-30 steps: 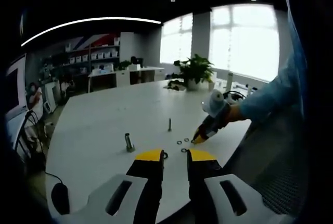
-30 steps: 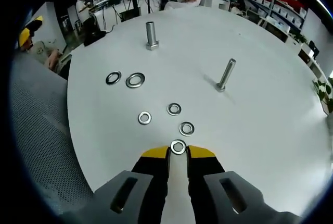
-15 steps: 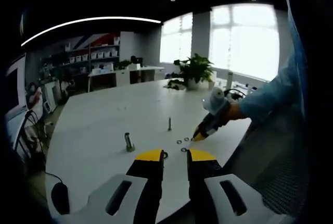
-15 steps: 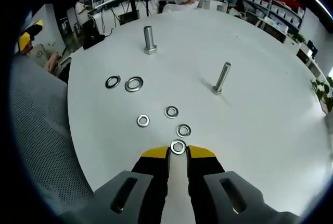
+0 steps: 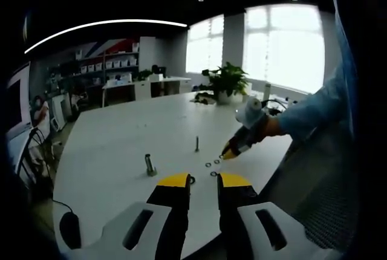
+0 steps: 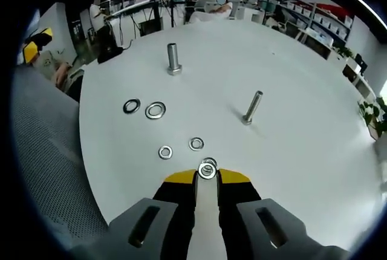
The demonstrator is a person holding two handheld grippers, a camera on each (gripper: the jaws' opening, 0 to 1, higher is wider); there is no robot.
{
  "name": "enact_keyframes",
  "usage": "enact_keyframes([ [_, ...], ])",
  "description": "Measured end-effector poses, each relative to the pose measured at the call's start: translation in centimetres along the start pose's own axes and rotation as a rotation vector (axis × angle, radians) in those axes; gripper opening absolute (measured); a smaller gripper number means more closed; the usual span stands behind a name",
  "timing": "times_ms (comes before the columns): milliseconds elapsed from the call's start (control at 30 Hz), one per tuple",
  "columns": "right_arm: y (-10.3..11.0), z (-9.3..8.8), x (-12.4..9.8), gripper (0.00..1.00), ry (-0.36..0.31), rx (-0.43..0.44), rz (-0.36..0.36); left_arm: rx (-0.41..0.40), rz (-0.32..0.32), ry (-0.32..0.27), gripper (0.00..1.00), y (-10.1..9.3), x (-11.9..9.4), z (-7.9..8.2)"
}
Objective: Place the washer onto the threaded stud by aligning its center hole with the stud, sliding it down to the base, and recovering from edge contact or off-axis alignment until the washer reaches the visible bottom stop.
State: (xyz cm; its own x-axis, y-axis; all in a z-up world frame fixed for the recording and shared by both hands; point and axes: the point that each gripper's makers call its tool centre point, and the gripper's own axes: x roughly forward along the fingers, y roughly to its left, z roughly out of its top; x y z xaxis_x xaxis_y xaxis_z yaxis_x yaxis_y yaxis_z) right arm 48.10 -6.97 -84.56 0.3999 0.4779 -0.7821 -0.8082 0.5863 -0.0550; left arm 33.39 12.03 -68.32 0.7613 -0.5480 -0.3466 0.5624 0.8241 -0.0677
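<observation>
Left gripper [image 5: 204,180] sits low over the near edge of the round white table [image 5: 121,145], yellow-tipped jaws spread with a clear gap and nothing between them. Beyond its tips, going left to right in the left gripper view: a thick short steel stud [image 5: 149,165] standing upright, a thin threaded steel stud [image 5: 197,144] upright further back, then a few small flat steel washers [image 5: 208,164] lying on the tabletop. At the right, a person's hand in an orange glove [image 5: 270,129], with a light blue sleeve [image 5: 314,112] behind it, brings the right gripper [image 5: 229,150] in at a downward slant, tip just above the table close to the loose washers. In the right gripper view, left to right: two larger steel washers [image 6: 144,108] side by side, the thick stud [image 6: 173,59] beyond them, two small washers [image 6: 180,148] nearer the jaws, the thin stud [image 6: 251,107] leaning in this view and well apart from the jaws. The right gripper [image 6: 206,174] has its jaws pressed nearly together, pinching a small shiny steel washer [image 6: 207,172] at the tips; another washer lies on the table just behind it, partly covered. The held washer is off the table and not on either stud.
</observation>
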Motion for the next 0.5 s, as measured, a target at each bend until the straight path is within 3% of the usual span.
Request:
enact_keyframes([
  [500,-1.5,2.2,-0.2,0.14,-0.030,-0.014,-0.031,-0.001,0.001,-0.004,0.16,0.0,0.0,0.1],
])
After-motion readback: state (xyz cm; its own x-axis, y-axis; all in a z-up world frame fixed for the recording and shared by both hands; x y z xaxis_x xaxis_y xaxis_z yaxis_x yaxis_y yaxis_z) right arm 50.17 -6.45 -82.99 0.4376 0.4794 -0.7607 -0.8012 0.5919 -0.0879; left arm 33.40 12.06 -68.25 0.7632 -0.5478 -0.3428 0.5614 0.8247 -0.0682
